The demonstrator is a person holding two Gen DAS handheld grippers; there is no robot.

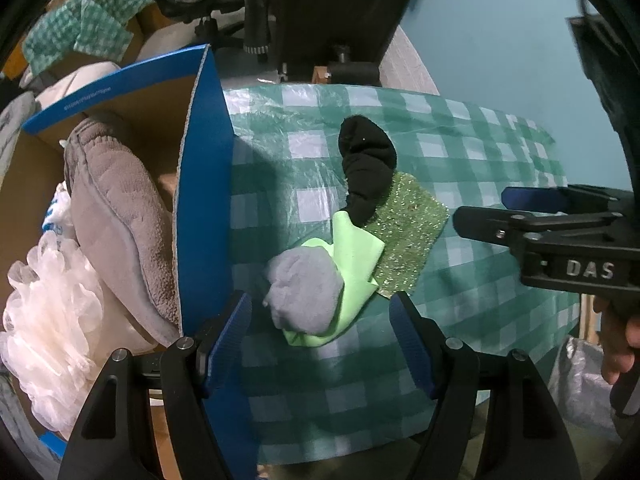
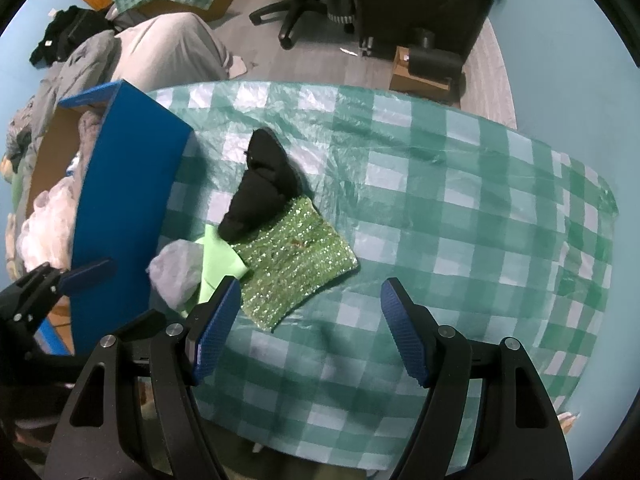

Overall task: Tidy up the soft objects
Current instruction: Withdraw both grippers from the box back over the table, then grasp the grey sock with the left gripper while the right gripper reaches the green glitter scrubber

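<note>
A small pile lies on the green checked tablecloth (image 1: 460, 168) beside a blue cardboard box (image 1: 202, 184). It holds a grey balled cloth (image 1: 306, 294), a light green cloth (image 1: 360, 256), a glittery green sponge pad (image 1: 408, 236) and a black sock (image 1: 368, 170). My left gripper (image 1: 320, 340) hangs open just above the grey cloth, touching nothing. My right gripper (image 2: 306, 330) is open over the cloth's near side, its left pad by the glittery pad (image 2: 292, 258). The black sock (image 2: 260, 200) lies across the pad's far corner. The right gripper also shows from the side (image 1: 532, 216).
Inside the box sit a grey plush towel (image 1: 120, 220) and a white mesh puff (image 1: 52, 320). The box (image 2: 128, 204) stands at the table's left edge. Past the table are an office chair base (image 2: 296, 4), a small carton (image 2: 424, 72) and piled clothes (image 2: 160, 44).
</note>
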